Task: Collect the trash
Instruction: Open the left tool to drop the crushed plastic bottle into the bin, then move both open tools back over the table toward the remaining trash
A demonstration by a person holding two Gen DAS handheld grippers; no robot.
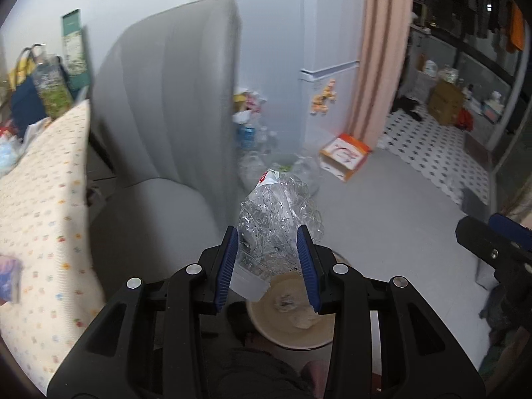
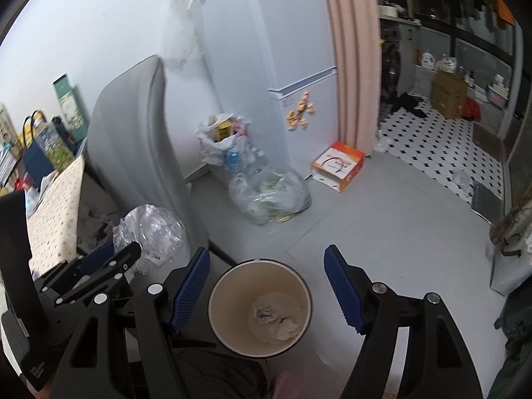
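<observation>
**Crumpled plastic held above the bin**

While our left gripper [image 1: 271, 262] is clamped on a crumpled clear plastic wrapper [image 1: 277, 222], its blue pads pressing into both sides of the bundle, we take the round beige bin [image 2: 217, 286] as our landmark. In the left wrist view the wrapper hangs just above the bin's rim, on the side toward the grey chair [image 1: 166, 99]. At the bottom of the bin lie a few pieces of crumpled paper [image 2: 277, 321].

Our right gripper [image 2: 266, 287] stands with its jaws wide apart, one finger on either side of the bin's mouth and above it, and nothing is between the pads.

Beyond the bin, against the white fridge [image 2: 292, 50], sits a large clear trash bag [image 2: 269, 193] stuffed with bottles and wrappers, with a white bag [image 2: 219, 139] of packaging behind it. To the right of that clear bag, farther from the bin, an orange and white cardboard box [image 2: 337, 164] lies on the grey floor [image 2: 382, 226] at the foot of a pink curtain [image 2: 352, 50]. Left of the bin, past the chair, we see a table with a dotted cloth [image 1: 43, 199].
</observation>
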